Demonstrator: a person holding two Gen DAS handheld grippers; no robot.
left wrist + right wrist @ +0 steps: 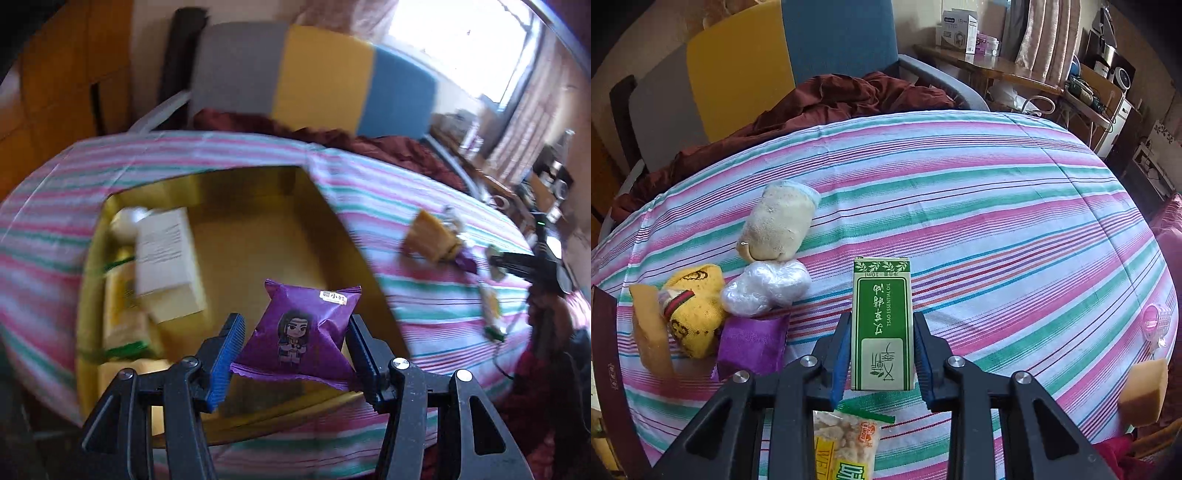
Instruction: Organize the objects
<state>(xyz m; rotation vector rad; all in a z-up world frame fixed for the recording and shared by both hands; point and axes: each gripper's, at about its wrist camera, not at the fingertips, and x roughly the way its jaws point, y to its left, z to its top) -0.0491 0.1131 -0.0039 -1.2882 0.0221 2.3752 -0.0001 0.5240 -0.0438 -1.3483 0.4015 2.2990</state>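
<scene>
- Striped cloth (960, 192) in pink, green and white covers the table in both views, with a crumpled maroon fabric (831, 99) and a grey, yellow and blue panel (314, 74) behind it at the top of the frame.
- My left hand-held gripper (295, 343) is partly closed, its ribbed pads pressing the sides of a purple snack packet (306, 328) at lower centre of the left wrist view.
- That packet is puffy, with crimped ends, a cartoon figure printed on its front and a small white label near its top edge.
- Behind it sits an open box with a gold inside (258, 236); a white carton (166, 254) and yellow-green packets (122, 314) lie at its left side, blurred.
- My right hand-held gripper (881, 350) is clamped on a green and cream essential-oil carton (882, 325), held upright at lower centre of the right wrist view, its print upside down.
- To its left on the cloth lie a purple packet (750, 343), a yellow sock bundle (694, 306), a clear plastic wad (764, 288) and a beige roll (775, 225), clustered together.
- A yellow snack bag (846, 446) shows below the carton.
</scene>
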